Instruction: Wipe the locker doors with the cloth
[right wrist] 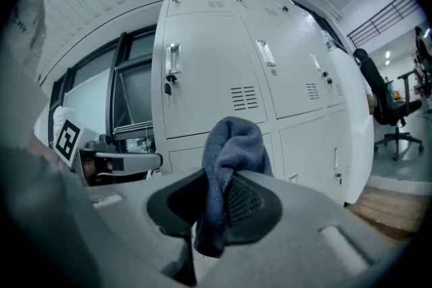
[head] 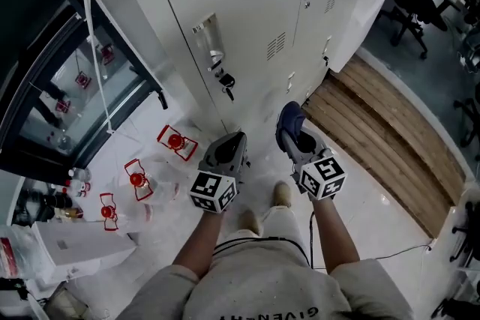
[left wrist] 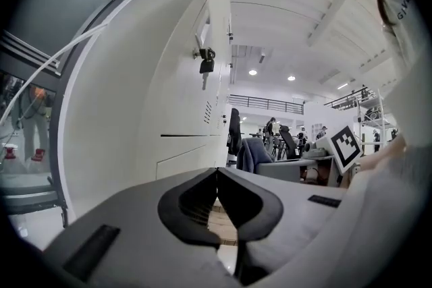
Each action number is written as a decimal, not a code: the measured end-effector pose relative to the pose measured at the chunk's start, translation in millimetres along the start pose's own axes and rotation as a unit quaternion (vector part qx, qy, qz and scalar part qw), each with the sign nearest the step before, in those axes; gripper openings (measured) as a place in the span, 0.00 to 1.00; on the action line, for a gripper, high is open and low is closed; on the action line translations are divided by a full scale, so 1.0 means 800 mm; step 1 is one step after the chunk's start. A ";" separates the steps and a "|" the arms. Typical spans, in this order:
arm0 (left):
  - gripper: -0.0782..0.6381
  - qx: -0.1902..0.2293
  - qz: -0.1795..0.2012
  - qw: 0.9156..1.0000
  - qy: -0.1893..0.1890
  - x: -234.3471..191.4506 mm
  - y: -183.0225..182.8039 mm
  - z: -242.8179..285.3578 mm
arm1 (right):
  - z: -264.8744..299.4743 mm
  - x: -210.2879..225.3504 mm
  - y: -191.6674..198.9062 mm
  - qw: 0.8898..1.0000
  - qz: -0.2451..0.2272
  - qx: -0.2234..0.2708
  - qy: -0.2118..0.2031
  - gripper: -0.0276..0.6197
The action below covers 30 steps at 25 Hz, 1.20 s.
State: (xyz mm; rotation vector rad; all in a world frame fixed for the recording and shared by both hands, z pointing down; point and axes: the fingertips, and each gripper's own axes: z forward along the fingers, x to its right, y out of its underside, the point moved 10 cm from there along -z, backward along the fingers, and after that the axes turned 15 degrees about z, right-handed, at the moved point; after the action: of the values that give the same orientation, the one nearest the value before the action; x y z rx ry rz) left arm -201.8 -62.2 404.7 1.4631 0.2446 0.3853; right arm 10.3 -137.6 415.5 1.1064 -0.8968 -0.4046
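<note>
Right gripper view puts my right gripper at frame centre, clamped on the blue cloth, which bunches upward to face the locker doors across the upper middle, seemingly short of touching, while my left gripper sits closed, empty, held aside.

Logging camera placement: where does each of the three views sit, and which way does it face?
Head view: on the person's head, facing steeply down at the locker doors; both forearms, legs, left claw, right claw show.
Left gripper view: on the left claw, facing along its shut, empty jaws past a padlock; torso at right.
Right gripper view: on the right claw, facing the doors, jaws shut on the cloth; torso at upper left.
Shared: each gripper view shows the other claw; all show lockers.
</note>
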 end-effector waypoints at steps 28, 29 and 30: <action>0.11 0.025 0.010 0.998 -0.056 -0.028 -0.044 -0.106 | -0.053 -0.083 -0.019 0.998 -0.043 0.031 -0.023 0.12; 0.11 0.025 0.010 0.998 -0.057 -0.028 -0.044 -0.107 | -0.054 -0.083 -0.019 0.998 -0.042 0.033 -0.022 0.12; 0.11 0.025 0.011 0.998 -0.058 -0.029 -0.044 -0.108 | -0.055 -0.083 -0.019 0.998 -0.041 0.034 -0.022 0.12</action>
State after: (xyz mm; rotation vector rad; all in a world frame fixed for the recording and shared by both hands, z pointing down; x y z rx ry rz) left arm -252.7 5.2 359.3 1.5331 0.1464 0.3127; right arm 7.5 -72.7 367.6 1.2037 -0.9121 -0.4701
